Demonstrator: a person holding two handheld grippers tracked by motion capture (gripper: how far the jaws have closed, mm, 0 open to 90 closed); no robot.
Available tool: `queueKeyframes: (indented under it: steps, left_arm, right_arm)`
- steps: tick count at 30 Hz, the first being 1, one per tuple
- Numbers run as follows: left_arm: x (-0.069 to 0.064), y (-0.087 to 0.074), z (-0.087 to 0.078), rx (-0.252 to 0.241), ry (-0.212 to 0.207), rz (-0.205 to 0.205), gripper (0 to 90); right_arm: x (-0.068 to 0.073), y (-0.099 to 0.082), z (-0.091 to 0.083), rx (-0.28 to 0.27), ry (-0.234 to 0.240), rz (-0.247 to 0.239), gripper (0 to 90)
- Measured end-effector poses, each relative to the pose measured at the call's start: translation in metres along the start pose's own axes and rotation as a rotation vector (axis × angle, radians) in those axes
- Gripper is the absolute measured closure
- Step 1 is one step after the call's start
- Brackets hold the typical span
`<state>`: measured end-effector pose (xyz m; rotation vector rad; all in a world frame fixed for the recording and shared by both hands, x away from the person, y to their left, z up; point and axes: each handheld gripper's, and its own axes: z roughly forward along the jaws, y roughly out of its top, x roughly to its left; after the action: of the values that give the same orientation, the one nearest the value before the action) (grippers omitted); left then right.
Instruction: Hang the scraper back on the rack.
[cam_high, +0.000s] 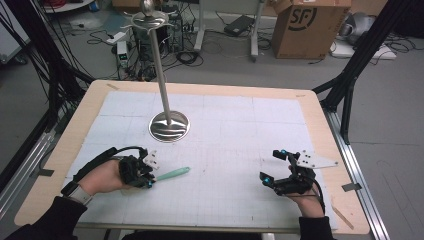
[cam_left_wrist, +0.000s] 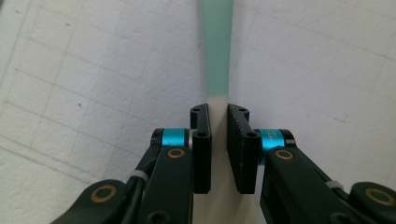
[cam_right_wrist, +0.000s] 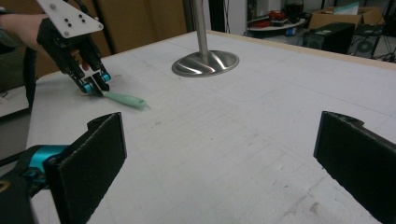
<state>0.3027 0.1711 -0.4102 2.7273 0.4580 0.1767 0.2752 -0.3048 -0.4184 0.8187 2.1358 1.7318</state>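
Note:
A slim utensil with a mint-green handle (cam_high: 172, 174) lies on the white gridded mat, pointing right. My left gripper (cam_high: 150, 180) is shut on its pale cream end. In the left gripper view the two black pads press that cream end at the gripper (cam_left_wrist: 218, 109), and the green handle (cam_left_wrist: 217, 46) runs straight away from them. The right gripper view shows the left gripper (cam_right_wrist: 95, 88) tilted down onto the utensil (cam_right_wrist: 125, 99) at the far left. My right gripper (cam_high: 271, 166) rests at the mat's right side, open, with nothing between its wide jaws (cam_right_wrist: 224, 126).
A metal stand with a round shiny base (cam_high: 169, 126) and a tall pole rises from the mat's middle back; its base (cam_right_wrist: 205, 63) lies beyond the utensil. The wooden table edge (cam_high: 60, 150) frames the mat. A cardboard box (cam_high: 310, 25) and cables lie on the floor behind.

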Motion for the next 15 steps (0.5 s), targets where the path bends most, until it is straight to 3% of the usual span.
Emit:
queueKeyframes:
  steps: [4,8,11,15]
  left_arm:
    - [0.001,-0.006,-0.008,-0.069,0.007,-0.047,80.5]
    - [0.000,-0.011,-0.019,-0.157,0.022,-0.057,80.5]
    - [0.000,-0.013,-0.024,-0.184,0.036,-0.053,80.5]
    - [0.000,-0.017,-0.029,-0.226,0.048,-0.082,80.5]
  right_arm:
    - [0.000,0.000,0.000,-0.005,-0.004,-0.006,1.5]
    - [0.000,0.000,0.000,-0.004,-0.004,-0.005,1.5]
    - [0.000,0.000,0.000,-0.002,-0.004,-0.003,1.5]
    - [0.000,0.000,-0.001,-0.004,-0.004,-0.001,1.5]
